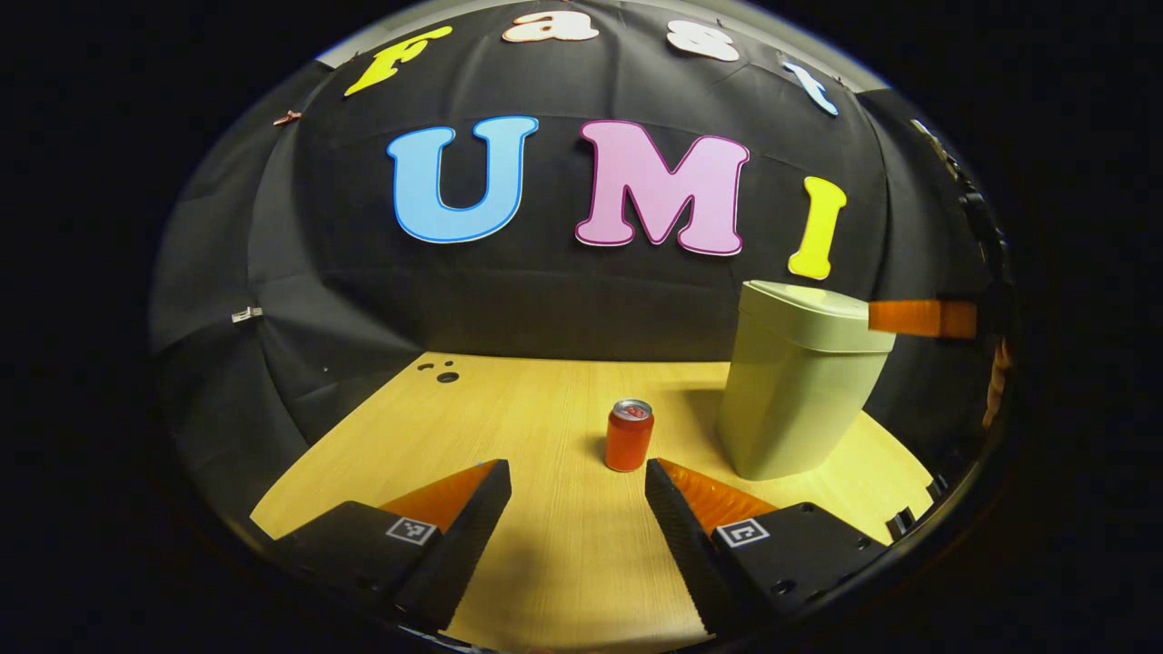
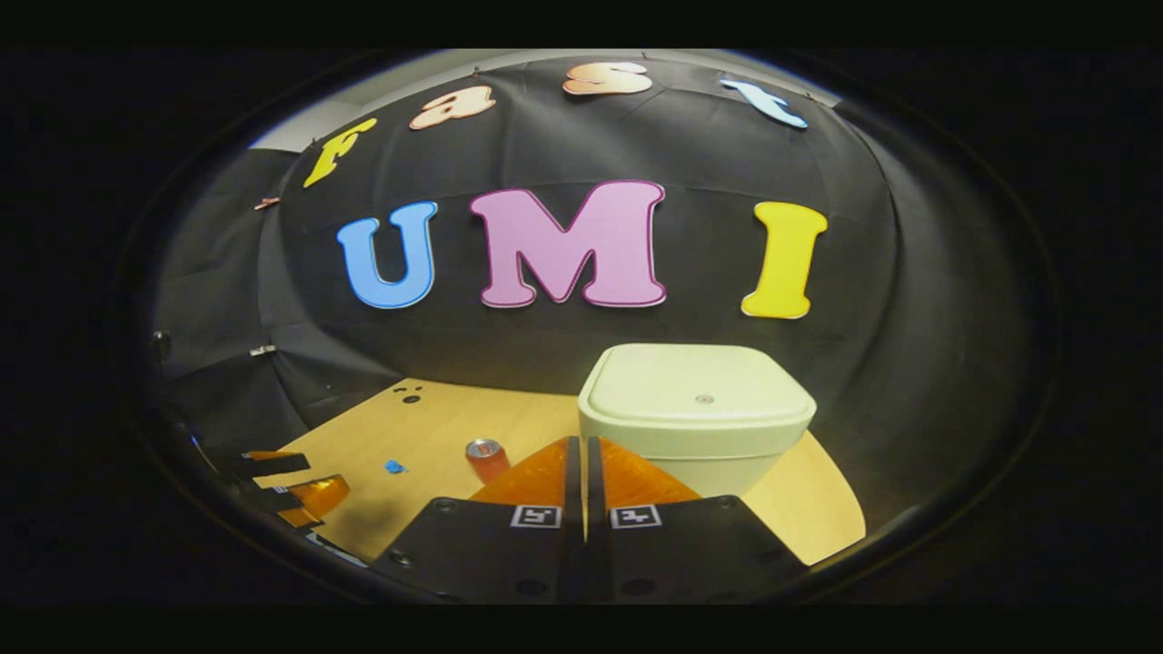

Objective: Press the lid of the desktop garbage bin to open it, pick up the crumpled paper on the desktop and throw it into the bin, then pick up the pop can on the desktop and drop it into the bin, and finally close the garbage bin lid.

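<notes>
Right gripper view: pale green bin (image 2: 697,413), lid (image 2: 698,386) closed flat

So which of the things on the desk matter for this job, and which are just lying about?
For the job:
- garbage bin, lid shut
- pop can, upright on the desk
- left gripper, open
- right gripper, shut, empty

Lying about:
- small blue scrap on the desk
- dark holes in the desktop's far corner
</notes>
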`<state>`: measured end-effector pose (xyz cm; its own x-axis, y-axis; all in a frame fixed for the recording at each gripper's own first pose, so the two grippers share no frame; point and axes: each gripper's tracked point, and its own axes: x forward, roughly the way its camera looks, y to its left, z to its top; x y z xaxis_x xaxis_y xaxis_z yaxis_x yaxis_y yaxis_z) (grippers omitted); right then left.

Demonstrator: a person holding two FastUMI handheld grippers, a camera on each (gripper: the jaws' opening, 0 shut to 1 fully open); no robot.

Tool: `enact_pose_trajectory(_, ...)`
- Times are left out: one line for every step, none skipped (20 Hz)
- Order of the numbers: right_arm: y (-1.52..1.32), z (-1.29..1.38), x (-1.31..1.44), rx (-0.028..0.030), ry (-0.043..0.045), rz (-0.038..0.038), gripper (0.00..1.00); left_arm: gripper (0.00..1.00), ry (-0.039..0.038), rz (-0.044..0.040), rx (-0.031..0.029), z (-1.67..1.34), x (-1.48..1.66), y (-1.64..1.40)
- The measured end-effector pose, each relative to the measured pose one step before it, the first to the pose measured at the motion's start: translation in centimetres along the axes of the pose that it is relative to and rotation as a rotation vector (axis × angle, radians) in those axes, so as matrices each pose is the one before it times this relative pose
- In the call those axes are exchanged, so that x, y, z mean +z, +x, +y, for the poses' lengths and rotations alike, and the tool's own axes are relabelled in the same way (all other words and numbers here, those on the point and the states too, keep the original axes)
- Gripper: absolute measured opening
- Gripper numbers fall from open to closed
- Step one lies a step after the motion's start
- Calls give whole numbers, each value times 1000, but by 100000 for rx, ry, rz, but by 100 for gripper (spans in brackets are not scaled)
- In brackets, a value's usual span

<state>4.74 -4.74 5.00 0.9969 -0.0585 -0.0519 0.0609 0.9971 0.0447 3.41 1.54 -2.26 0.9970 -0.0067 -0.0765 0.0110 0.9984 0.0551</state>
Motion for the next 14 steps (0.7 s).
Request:
enact_pose_trajectory(516, -741, 883, -1622, 28, -1149, 5, 96, -123, -147, 287, 94, 61, 37)
enact_pose_trajectory(470, -681, 764, -1335, 430, -1017, 5, 96, -36, 59, 398, 116, -48, 58)
enact_pose_trajectory(690, -1068, 855, -2007, 934, -924, 1, 96, -238, 475, 328, 100, -130, 64)
enact_pose_trajectory(627, -713, 326, -1331, 653, -451, 5, 96, -173, 320, 171, 79, -15, -53)
enact_pose_trajectory(586, -599, 370, -1130, 220, -377, 5, 96, 40, 290, 328, 107, -24, 44)
enact_pose_trajectory(577, -664, 105, -1281, -300, 271, 5, 96, 128, 203, 476, 78, -161, 32)
enact_pose_trajectory(596, -610, 45, -1347, -445, 414, 5, 96, -5, 131, 298, 111, -33, -36)
enact_pose_trajectory(613, -576, 43, -1131, -232, 178, 5, 96, -72, 65, 138, 116, 72, 10)
enact_pose_trajectory(486, -502, -2, -1187, -9, 68, 5, 96, 88, 296, 332, 47, -72, 9)
enact_pose_trajectory(477, -300, -126, -574, 188, 393, 5, 96, 126, 264, 525, 108, -89, 77)
enact_pose_trajectory(346, -348, -171, -1017, -546, 298, 5, 96, 150, 192, 577, 152, -209, 41)
enact_pose_trajectory(398, -368, -448, -1240, -920, 542, 5, 96, 419, 160, 648, 197, -73, 30)
enact_pose_trajectory(255, -203, -310, -484, -347, 722, 5, 96, 780, -251, 635, 145, 74, -67)
enact_pose_trajectory(130, -70, -420, -330, 102, 831, 5, 96, 501, -200, 367, 48, 14, -91)
